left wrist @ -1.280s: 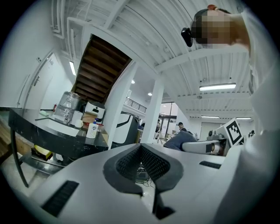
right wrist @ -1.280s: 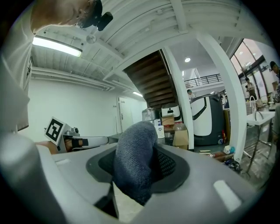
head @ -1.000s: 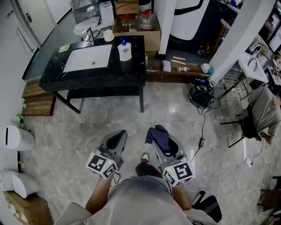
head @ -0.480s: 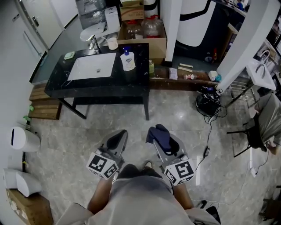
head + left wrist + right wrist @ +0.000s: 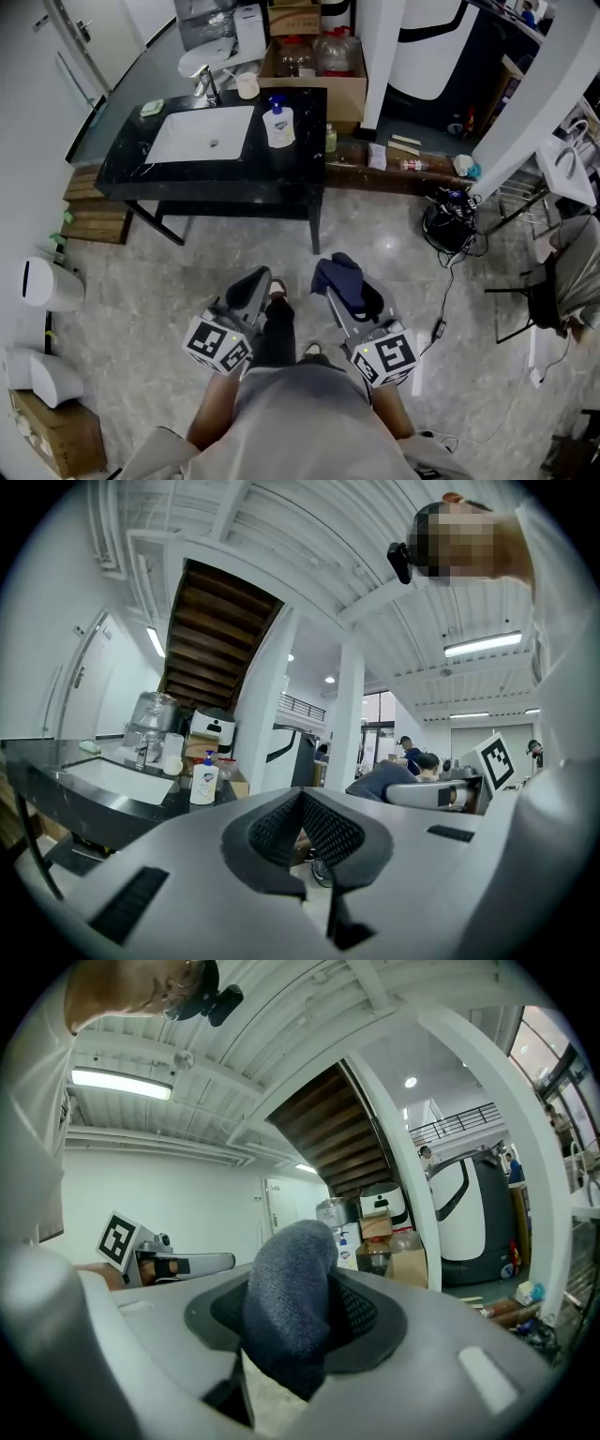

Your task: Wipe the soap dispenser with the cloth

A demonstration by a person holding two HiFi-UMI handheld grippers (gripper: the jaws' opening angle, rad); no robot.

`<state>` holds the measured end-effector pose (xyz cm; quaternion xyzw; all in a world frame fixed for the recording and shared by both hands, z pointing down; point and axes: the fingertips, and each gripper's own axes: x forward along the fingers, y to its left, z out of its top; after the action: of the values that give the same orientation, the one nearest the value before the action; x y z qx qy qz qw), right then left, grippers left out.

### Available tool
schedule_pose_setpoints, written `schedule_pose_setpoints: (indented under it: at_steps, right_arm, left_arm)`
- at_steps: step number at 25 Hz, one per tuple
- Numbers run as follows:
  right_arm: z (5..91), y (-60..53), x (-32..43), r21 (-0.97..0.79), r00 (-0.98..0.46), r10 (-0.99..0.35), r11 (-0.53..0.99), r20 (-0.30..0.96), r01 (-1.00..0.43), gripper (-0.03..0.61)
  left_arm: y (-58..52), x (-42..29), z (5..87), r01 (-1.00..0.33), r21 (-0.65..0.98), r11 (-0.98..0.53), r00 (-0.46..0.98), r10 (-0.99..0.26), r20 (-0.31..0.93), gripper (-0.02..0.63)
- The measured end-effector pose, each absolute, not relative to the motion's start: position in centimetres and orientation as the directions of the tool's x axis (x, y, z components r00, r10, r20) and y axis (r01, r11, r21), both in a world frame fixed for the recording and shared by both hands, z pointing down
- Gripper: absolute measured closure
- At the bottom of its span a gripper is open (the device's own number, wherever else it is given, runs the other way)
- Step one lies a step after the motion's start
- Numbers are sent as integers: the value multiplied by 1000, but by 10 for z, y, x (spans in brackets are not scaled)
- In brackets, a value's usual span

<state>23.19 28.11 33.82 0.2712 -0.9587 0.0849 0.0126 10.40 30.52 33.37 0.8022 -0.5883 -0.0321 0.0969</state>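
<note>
Though far from soap dispenser (image 5: 279, 125), cloth (image 5: 337, 278) in rt gripper (image 5: 298, 1327).

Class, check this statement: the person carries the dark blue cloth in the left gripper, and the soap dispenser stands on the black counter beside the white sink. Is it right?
One slip: the cloth is clamped in the right gripper, not the left, as the right gripper view shows. The soap dispenser does stand on the black counter beside the white sink.

We see a white soap dispenser (image 5: 279, 127) with a blue pump, a dark blue cloth (image 5: 339, 279), a black, white-veined counter (image 5: 272, 173), a white sink (image 5: 187, 136) and a grey marbled floor (image 5: 141, 272).
</note>
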Motion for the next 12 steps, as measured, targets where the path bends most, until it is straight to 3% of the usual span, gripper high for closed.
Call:
schedule_pose_setpoints:
  at_steps: [12]
  right_arm:
    - [336, 212, 193, -153, -852, -515, 838, 92, -523, 402]
  left_arm:
    - [227, 67, 329, -930, 194, -311, 326, -944, 49, 607]
